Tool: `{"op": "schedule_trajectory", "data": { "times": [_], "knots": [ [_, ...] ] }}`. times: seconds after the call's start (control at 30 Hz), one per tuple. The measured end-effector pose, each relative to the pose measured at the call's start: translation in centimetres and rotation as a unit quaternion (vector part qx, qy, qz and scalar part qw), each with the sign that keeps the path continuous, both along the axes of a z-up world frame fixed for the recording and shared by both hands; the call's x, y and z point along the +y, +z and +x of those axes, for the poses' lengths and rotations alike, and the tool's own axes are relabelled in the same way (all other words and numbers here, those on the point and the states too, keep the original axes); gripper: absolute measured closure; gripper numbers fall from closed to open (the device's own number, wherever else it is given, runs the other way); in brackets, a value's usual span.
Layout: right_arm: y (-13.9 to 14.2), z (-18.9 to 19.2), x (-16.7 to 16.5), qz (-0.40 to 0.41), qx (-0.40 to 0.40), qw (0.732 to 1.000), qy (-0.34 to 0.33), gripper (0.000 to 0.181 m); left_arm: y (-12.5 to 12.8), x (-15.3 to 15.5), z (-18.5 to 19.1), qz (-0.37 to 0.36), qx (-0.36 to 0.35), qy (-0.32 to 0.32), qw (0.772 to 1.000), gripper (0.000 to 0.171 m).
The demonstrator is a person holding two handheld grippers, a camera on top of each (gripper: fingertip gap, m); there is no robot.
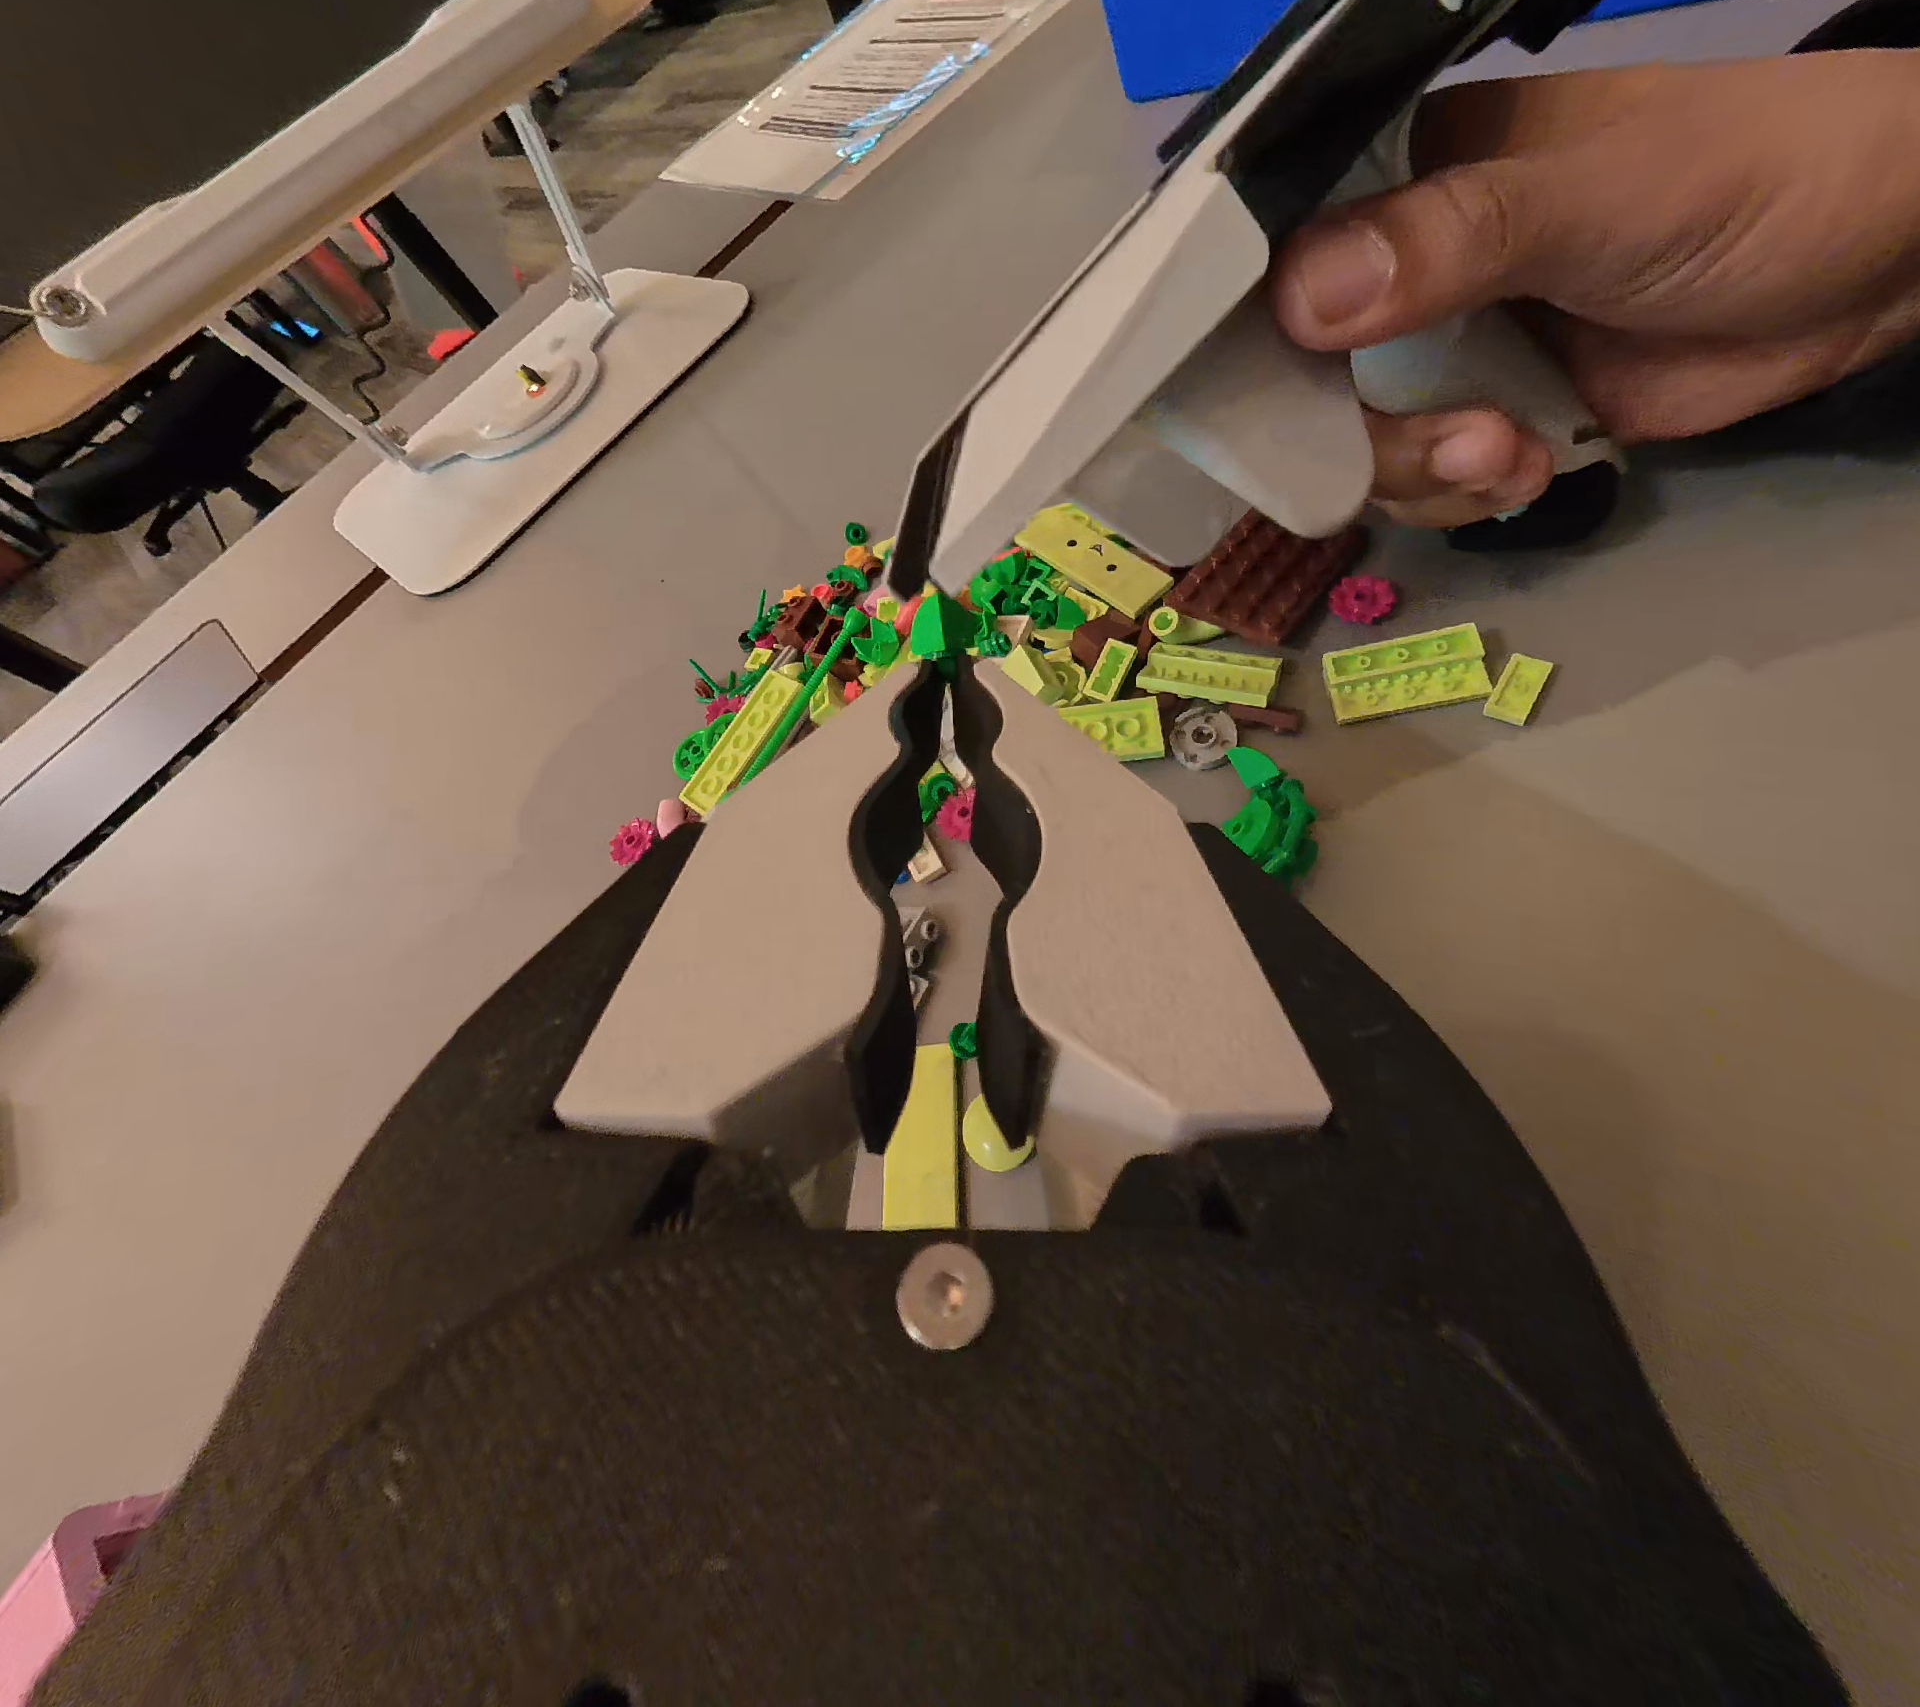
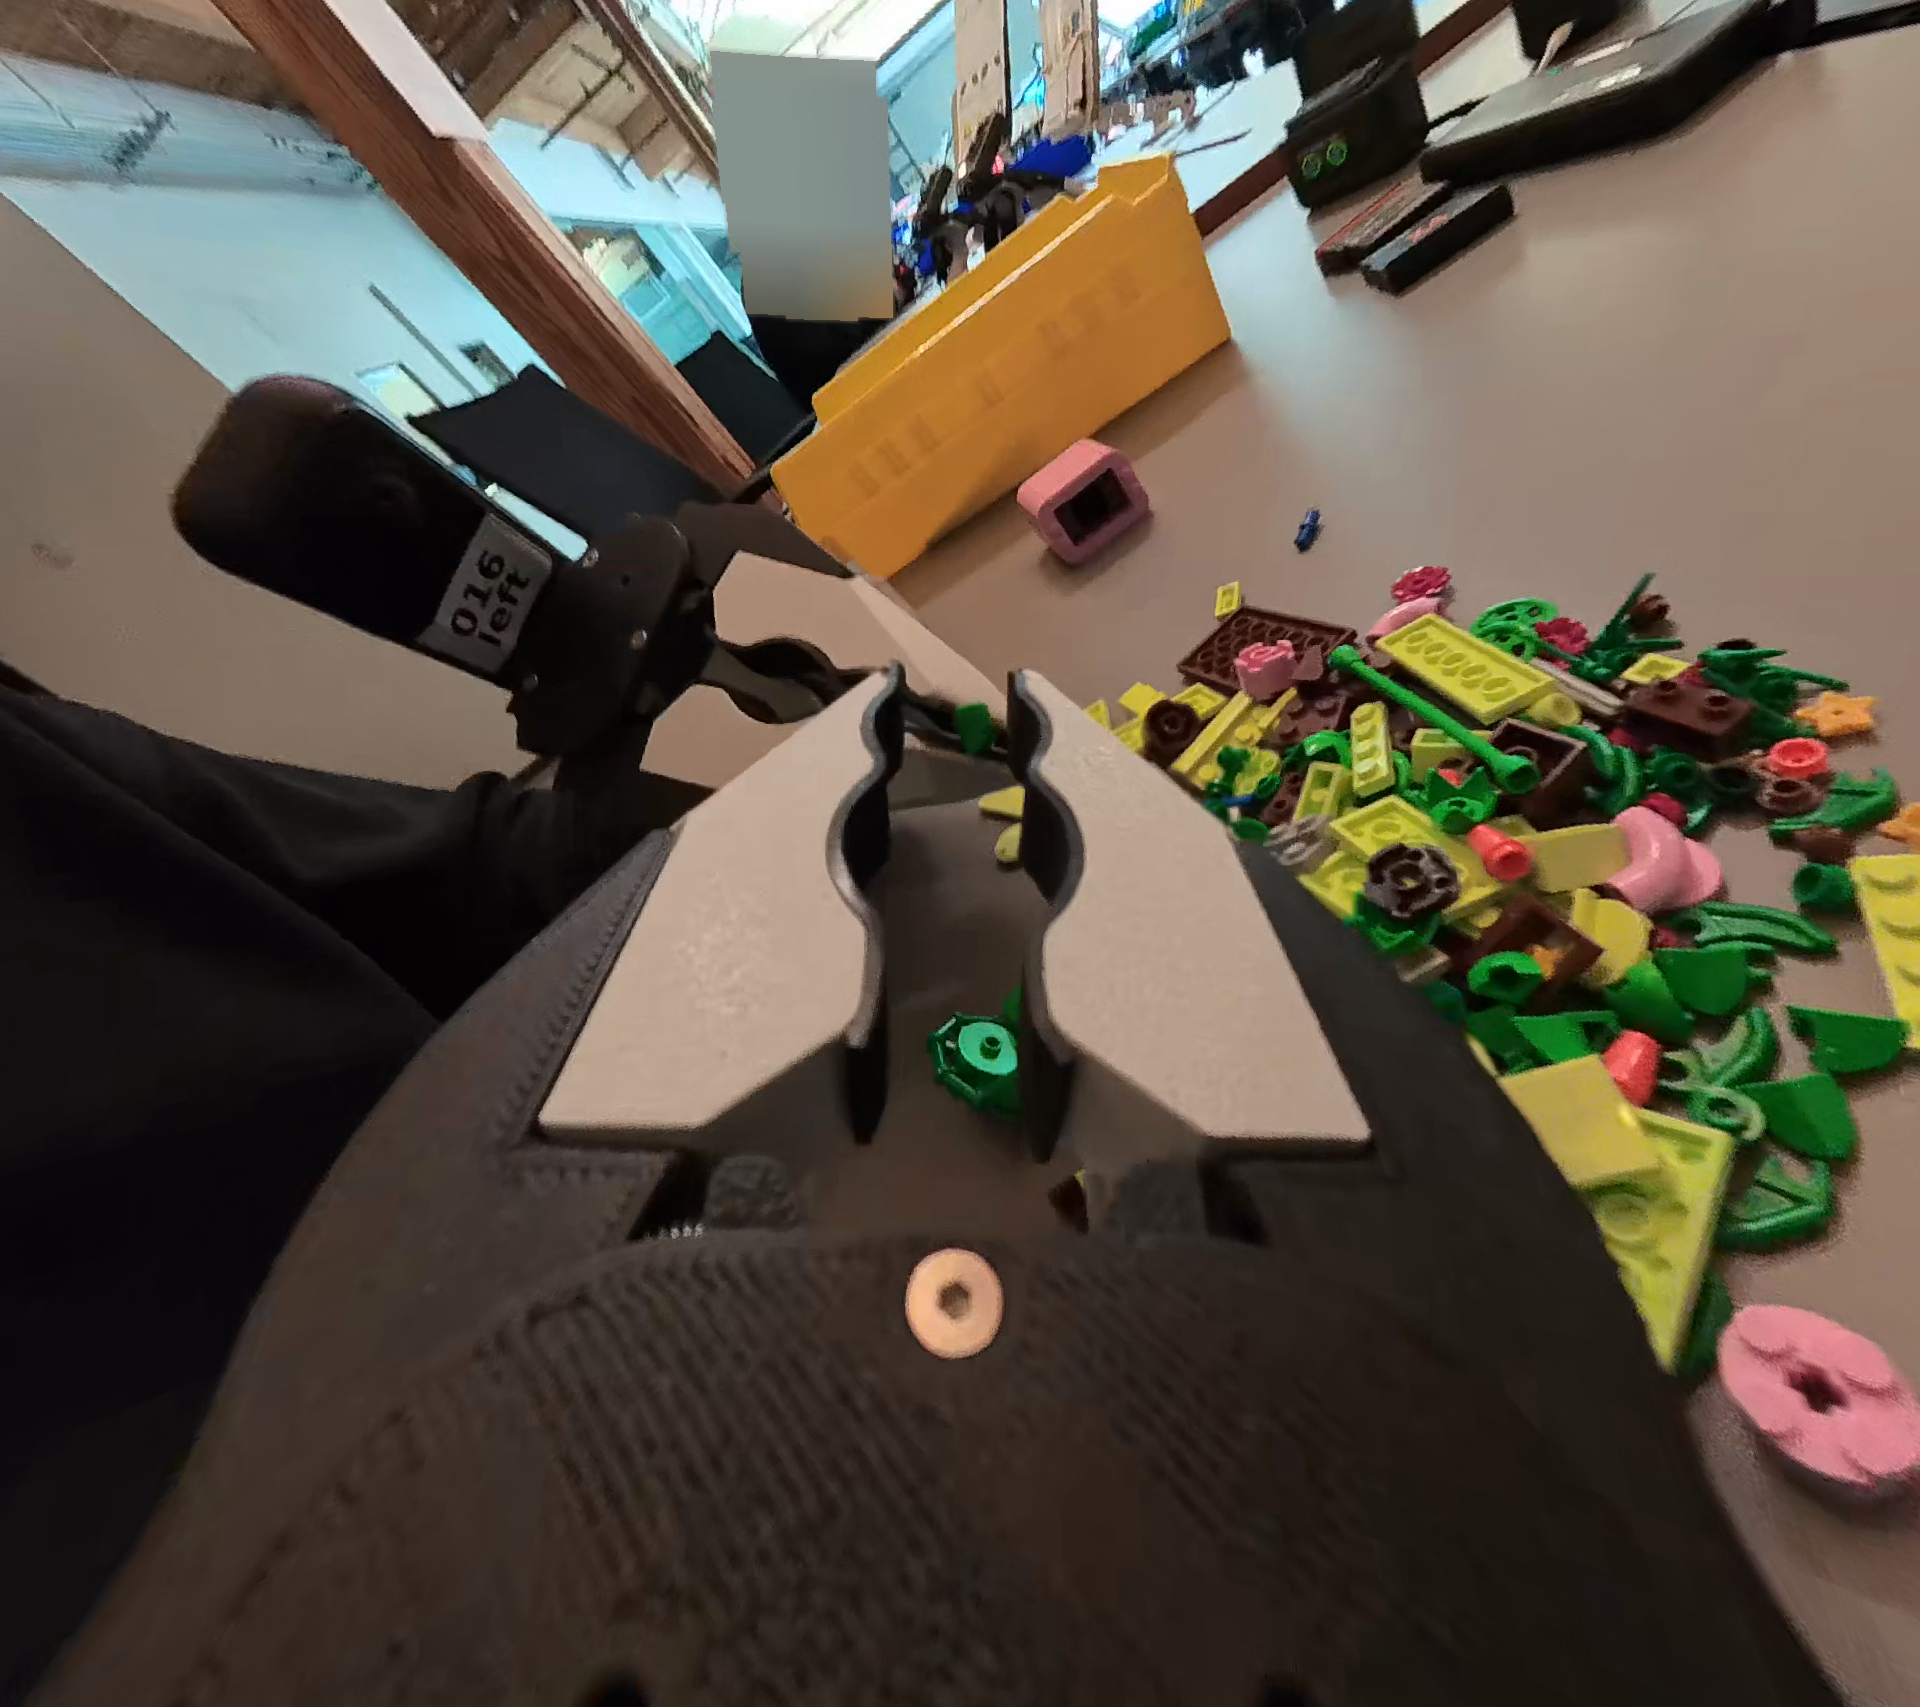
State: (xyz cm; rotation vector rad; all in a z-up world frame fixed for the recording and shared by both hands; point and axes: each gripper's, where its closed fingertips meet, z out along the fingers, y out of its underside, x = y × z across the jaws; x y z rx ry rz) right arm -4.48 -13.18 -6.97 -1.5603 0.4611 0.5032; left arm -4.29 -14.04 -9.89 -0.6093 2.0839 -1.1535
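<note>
The small green brick piece is sitting pinched at the closed tips of the left gripper, above the pile of toy bricks on the grey table. The right gripper is hovering beside it, fingers narrowly parted, holding nothing.

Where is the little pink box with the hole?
In the right wrist view, the pink box sits alone on the grey table, just right of the yellow bin, beyond the brick pile.
</note>
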Motion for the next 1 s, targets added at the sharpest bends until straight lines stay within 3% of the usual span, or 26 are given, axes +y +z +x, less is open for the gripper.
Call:
{"op": "schedule_trajectory", "data": {
  "times": [0.17, 0.3, 0.37, 0.43, 0.53, 0.63, 0.7, 0.77, 1.0],
  "knots": [
    [-1.1, -0.6, 0.7, -0.038, -0.019, 0.999, 0.004, 0.173, -0.3, -0.2, -0.1, 0.014, 0.000, 0.000, 1.000, 0.171],
    [-0.9, -0.2, 0.2, -0.026, 0.016, 1.000, -0.002, 0.179, -0.1, -0.5, -0.3, -0.016, 0.026, -0.006, 1.000, 0.171],
    [0.5, 0.8, -0.5, 0.022, 0.041, 0.999, -0.023, 0.181, -1.2, -0.1, -0.2, 0.002, 0.048, 0.001, 0.999, 0.171],
    [3.2, 3.4, -3.3, 0.095, 0.062, 0.991, -0.076, 0.181, -1.3, 0.3, 0.1, -0.004, 0.049, 0.007, 0.999, 0.171],
    [2.4, 4.6, -4.9, 0.024, -0.030, 0.992, -0.122, 0.181, 0.1, -0.3, -0.3, -0.057, 0.053, -0.009, 0.997, 0.171],
    [1.7, 3.1, -3.0, 0.003, -0.045, 0.995, -0.086, 0.181, 0.0, -0.2, -0.2, -0.031, 0.033, -0.004, 0.999, 0.171],
    [1.6, 1.3, -1.5, 0.011, -0.018, 0.999, -0.041, 0.159, 0.6, -0.2, -0.3, -0.040, 0.022, -0.005, 0.999, 0.171],
    [0.8, 0.4, -0.4, -0.004, -0.017, 0.999, -0.028, 0.156, 0.6, -0.2, -0.2, -0.040, 0.019, -0.003, 0.999, 0.171],
    [0.4, -0.7, 0.6, 0.006, 0.008, 1.000, -0.008, 0.177, 1.7, -0.4, -0.5, -0.067, 0.010, -0.006, 0.998, 0.171]
  ]
}}
